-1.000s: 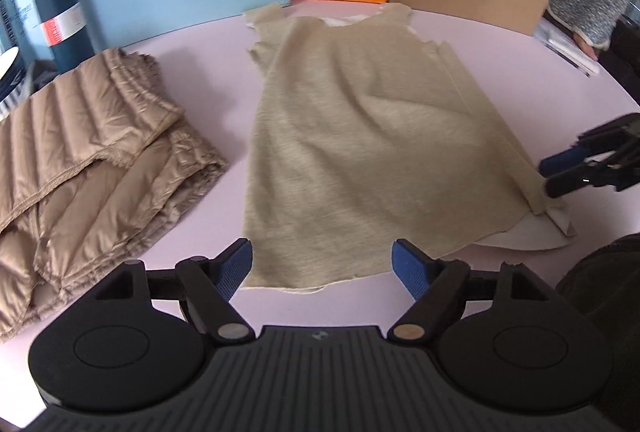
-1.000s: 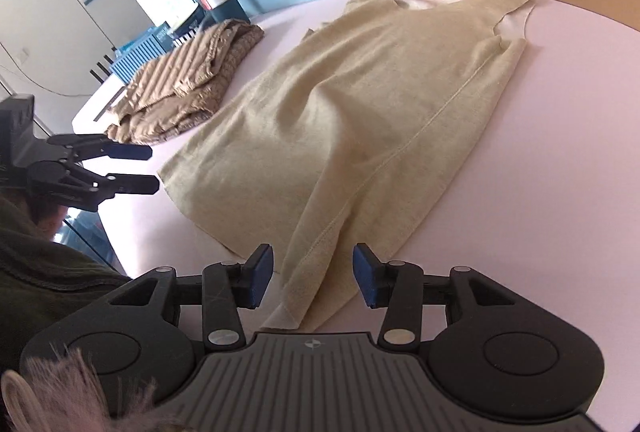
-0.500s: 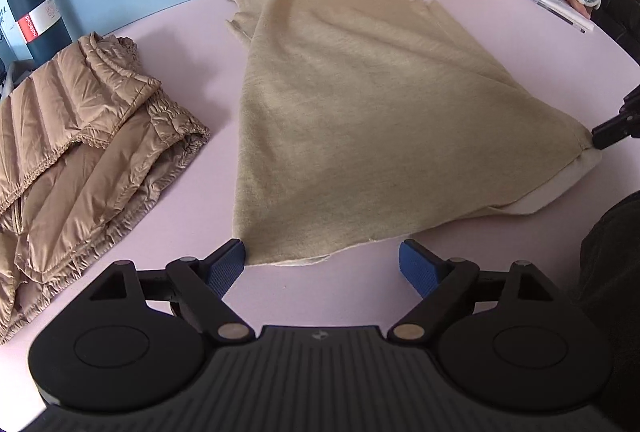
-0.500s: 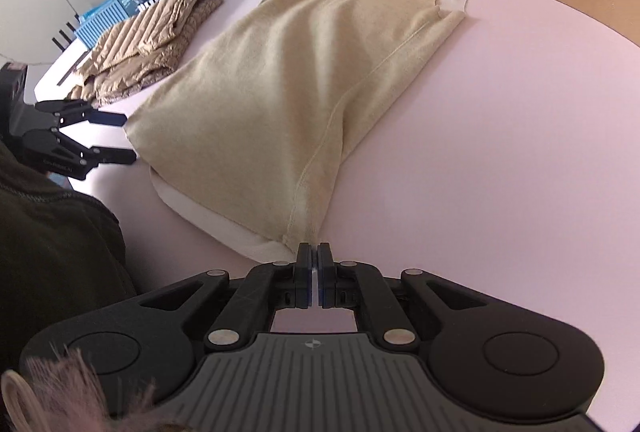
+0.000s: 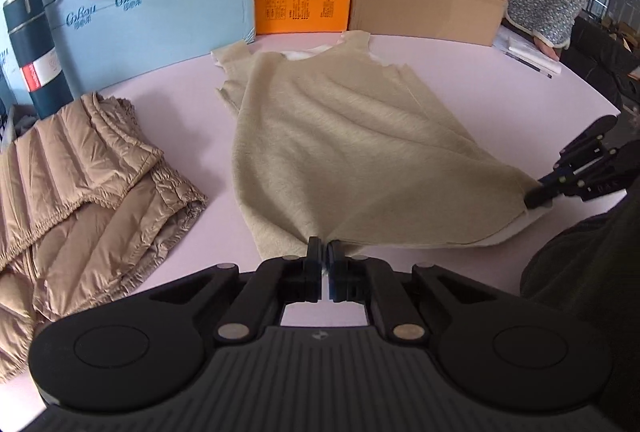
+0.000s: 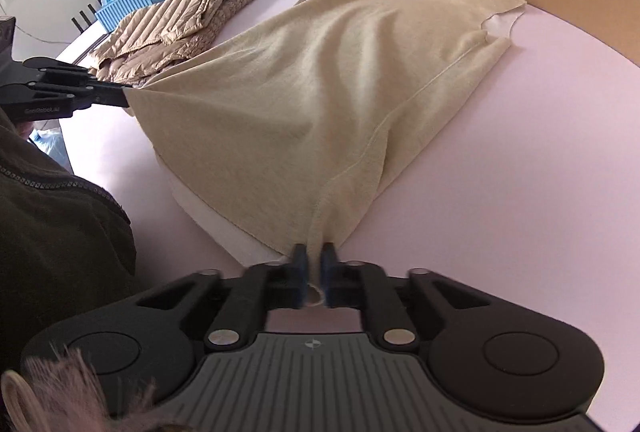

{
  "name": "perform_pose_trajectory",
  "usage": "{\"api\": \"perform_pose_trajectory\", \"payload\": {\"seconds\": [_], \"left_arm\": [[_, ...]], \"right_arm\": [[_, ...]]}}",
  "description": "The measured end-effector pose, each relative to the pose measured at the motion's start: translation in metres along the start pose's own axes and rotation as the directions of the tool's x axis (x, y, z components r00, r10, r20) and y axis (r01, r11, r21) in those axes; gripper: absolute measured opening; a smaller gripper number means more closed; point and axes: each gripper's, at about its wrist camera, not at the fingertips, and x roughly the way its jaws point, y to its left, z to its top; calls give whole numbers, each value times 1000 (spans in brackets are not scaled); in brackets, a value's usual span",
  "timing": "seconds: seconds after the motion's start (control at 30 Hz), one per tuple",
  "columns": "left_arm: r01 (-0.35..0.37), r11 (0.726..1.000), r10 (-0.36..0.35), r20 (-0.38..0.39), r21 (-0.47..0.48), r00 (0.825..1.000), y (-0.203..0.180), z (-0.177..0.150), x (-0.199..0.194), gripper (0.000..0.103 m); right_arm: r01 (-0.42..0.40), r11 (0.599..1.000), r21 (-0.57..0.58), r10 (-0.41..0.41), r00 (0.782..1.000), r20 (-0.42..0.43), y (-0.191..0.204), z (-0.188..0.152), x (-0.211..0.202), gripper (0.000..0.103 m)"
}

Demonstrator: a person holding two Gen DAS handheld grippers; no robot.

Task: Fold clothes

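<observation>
The left gripper (image 5: 324, 252) pinches one hem corner of the beige sleeveless knit top (image 5: 340, 135); the right gripper (image 6: 314, 260) pinches the other. The top lies spread on the pale pink table (image 6: 520, 159), beside a crumpled tan quilted jacket (image 5: 80, 175). Beyond stands a dark blue flask (image 5: 34, 47).

Both handheld grippers are black: the left gripper (image 5: 324, 252) and the right gripper (image 6: 314, 260) each have two rounded lobes with circular recesses, a grey ribbed centre plate with a small cross mark, silver pivot screws and blue finger pads. The person wears a dark olive fleece sleeve (image 6: 60, 224) with a zipper.
</observation>
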Motion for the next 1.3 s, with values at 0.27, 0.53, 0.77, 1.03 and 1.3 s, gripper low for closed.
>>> {"api": "perform_pose_trajectory", "payload": {"seconds": [0.27, 0.53, 0.77, 1.03, 1.3], "left_arm": [[-32, 991, 49, -123, 131, 991, 7, -9, -4, 1], [-54, 991, 37, -135, -121, 990, 24, -27, 31, 81], [-3, 1000, 3, 2, -12, 1000, 2, -8, 17, 4], [-30, 980, 21, 49, 198, 999, -5, 18, -9, 3], [15, 954, -33, 55, 300, 998, -21, 30, -14, 1]], "right_arm": [[-90, 994, -53, 81, 985, -152, 0, -11, 0, 4], [-51, 997, 52, 57, 992, -114, -10, -17, 1, 27], [-34, 997, 74, 37, 998, -42, -7, -11, -1, 45], [-19, 998, 53, 18, 1000, 8, -2, -2, 8, 54], [56, 996, 62, -55, 998, -23, -15, -13, -5, 3]]}}
